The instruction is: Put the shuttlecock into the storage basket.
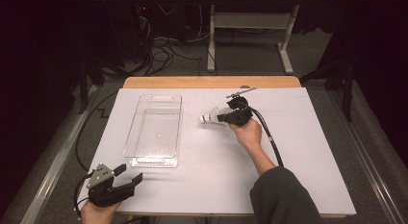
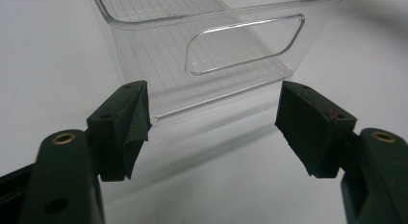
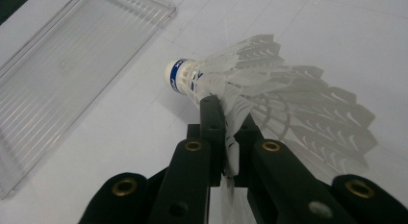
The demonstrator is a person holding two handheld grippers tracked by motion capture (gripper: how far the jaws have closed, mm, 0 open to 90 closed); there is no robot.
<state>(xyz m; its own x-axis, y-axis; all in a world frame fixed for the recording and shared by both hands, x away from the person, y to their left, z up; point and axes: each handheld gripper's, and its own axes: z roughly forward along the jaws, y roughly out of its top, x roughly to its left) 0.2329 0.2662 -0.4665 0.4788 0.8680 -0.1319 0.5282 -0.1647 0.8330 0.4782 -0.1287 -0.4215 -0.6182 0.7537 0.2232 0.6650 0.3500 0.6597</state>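
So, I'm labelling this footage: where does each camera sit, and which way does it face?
High view: above the person's side, looking forward and down at the white table; both forearms, left gripper and right gripper show.
Left gripper view: rides the left gripper, facing the clear plastic bin's handle end; open fingers.
Right gripper view: rides the right gripper, shut on the white feathered shuttlecock.
All three share the bin.

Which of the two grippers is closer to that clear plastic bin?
Left. The left gripper sits open just off the clear plastic bin's near end, facing its handle cutout. The right gripper is off the bin's right side, shut on a shuttlecock.
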